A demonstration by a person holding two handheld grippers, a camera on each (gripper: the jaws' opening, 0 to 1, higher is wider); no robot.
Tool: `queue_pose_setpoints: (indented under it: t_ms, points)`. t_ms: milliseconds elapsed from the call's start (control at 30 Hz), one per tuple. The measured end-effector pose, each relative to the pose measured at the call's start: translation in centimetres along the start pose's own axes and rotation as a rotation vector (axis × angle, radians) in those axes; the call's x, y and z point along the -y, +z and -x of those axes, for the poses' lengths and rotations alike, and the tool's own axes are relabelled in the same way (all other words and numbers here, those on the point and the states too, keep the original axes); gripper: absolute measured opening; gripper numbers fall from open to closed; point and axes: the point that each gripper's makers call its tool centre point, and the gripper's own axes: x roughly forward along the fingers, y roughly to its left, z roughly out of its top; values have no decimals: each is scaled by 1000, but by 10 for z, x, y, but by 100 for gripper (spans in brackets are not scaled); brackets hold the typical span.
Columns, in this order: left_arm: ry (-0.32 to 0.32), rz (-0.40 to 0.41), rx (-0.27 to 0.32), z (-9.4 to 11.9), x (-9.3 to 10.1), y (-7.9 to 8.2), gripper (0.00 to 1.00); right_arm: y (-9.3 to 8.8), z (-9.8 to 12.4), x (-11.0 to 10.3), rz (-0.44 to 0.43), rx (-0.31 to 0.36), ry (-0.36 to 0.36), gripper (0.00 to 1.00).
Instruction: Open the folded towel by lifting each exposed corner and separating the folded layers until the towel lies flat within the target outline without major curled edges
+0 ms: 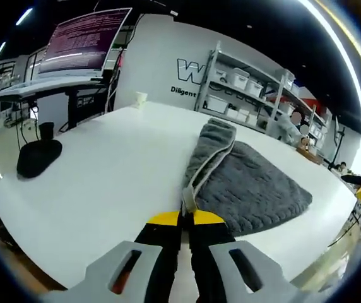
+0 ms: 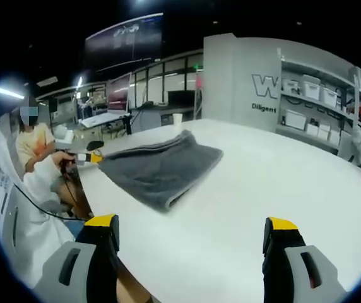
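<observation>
L gripper (image 1: 189, 211) clamped on towel (image 1: 250, 180) near corner, folds run away far-right; R gripper (image 2: 190, 230) jaws apart, towel (image 2: 161, 165) far-left on tabletop (image 2: 262, 183)

It looks like a lab or workshop: shelves (image 1: 243, 88) full of boxes, a big screen (image 1: 79, 41), desks with cables.

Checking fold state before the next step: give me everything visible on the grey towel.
The grey towel looks like a thick, plush fabric with a ribbed texture and a lighter hem along its edge. It is folded in layers and lies on the white table. The left gripper has its jaws closed on the near corner, which it pinches by the hem. The right gripper is open and apart from the towel.
</observation>
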Motion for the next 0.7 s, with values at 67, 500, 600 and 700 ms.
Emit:
queue_pose_setpoints:
  t_ms: [67,500,600,700]
  points:
    - [1,-1,0,1,0,-1,4,1,1,0,2,1,-1,95]
    - [7,-66,33,7,4,11,26,2,2,1,3,8,-5,95]
    - [-4,-70,66,14,9,26,35,1,1,2,3,2,-4,95]
    - [-26,-96,87,19,19,38,43,0,0,3,0,-3,-5,95]
